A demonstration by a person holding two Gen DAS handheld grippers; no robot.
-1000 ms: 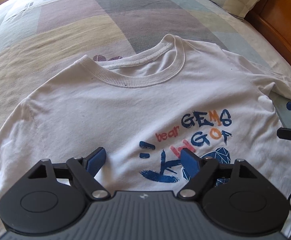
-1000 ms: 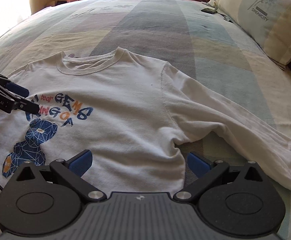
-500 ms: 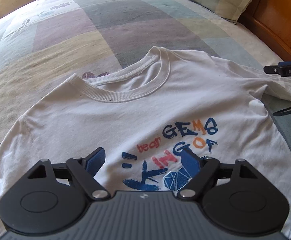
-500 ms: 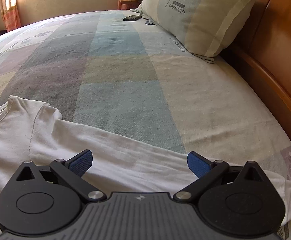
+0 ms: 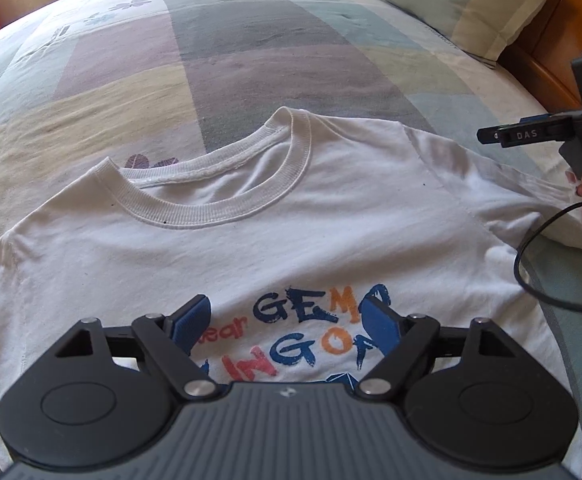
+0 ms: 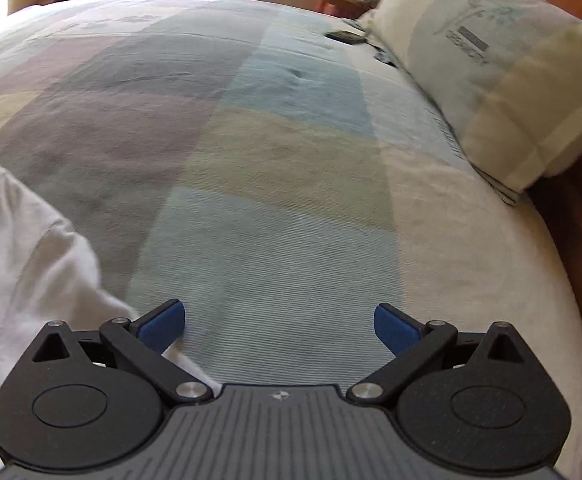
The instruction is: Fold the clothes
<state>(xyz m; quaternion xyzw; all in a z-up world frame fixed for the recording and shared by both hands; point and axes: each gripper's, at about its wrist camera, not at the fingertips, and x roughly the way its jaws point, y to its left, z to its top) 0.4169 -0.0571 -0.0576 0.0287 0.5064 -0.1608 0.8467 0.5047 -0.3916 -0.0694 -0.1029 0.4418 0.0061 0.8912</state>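
— Where is the shirt?
— The white long-sleeved T-shirt [image 5: 275, 216] lies flat, print up, on the bed; the left gripper [image 5: 287, 320] hangs over its chest lettering, jaws wide, empty.
— And the right?
— The right gripper [image 6: 279, 326] is wide too, over bare checked bedspread [image 6: 291, 160], sleeve under its left finger.
— Room?
— Open cover beyond the collar; pillow [image 6: 503, 92] and wooden headboard [image 5: 571, 32] rightward.

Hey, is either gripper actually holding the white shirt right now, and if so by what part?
Nothing is held. The left gripper hovers open over the shirt print; the right gripper is open over the bedspread.
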